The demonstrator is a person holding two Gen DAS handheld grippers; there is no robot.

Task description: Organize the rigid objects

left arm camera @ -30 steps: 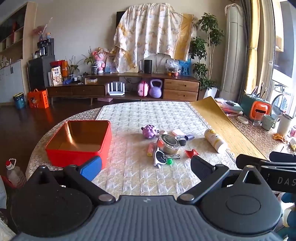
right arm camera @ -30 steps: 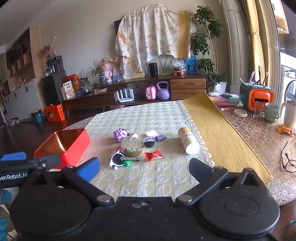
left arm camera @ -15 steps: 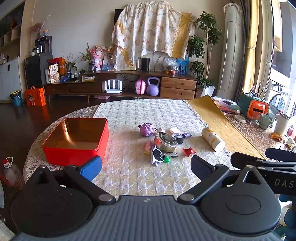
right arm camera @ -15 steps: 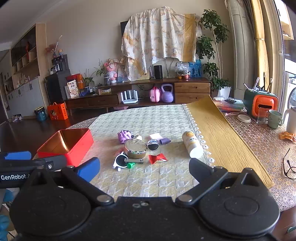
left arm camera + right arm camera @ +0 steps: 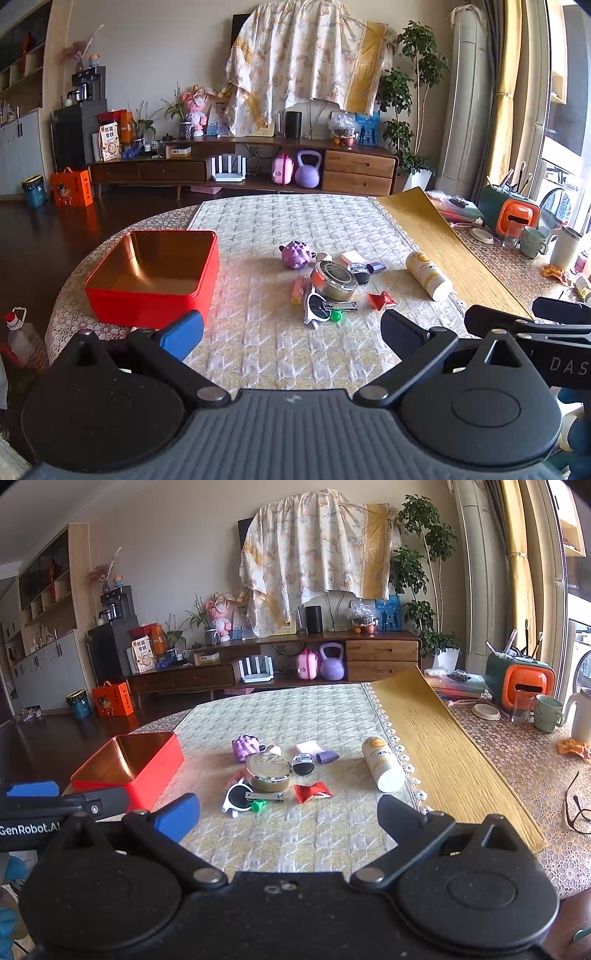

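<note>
An empty red tin box stands on the table's left. A cluster of small objects lies mid-table: a purple toy, a round metal tin, white sunglasses, nail clippers, a red wrapper and a white bottle lying on its side. My left gripper and right gripper are both open and empty, held near the table's front edge, short of the cluster.
A yellow runner lies right of the quilted mat. Mugs, an orange-green holder and glasses sit at the far right. The room has a sideboard behind.
Both views have tilted up slightly, so the table objects sit lower in the frame. Both grippers stay open and nothing on the table has moved.
</note>
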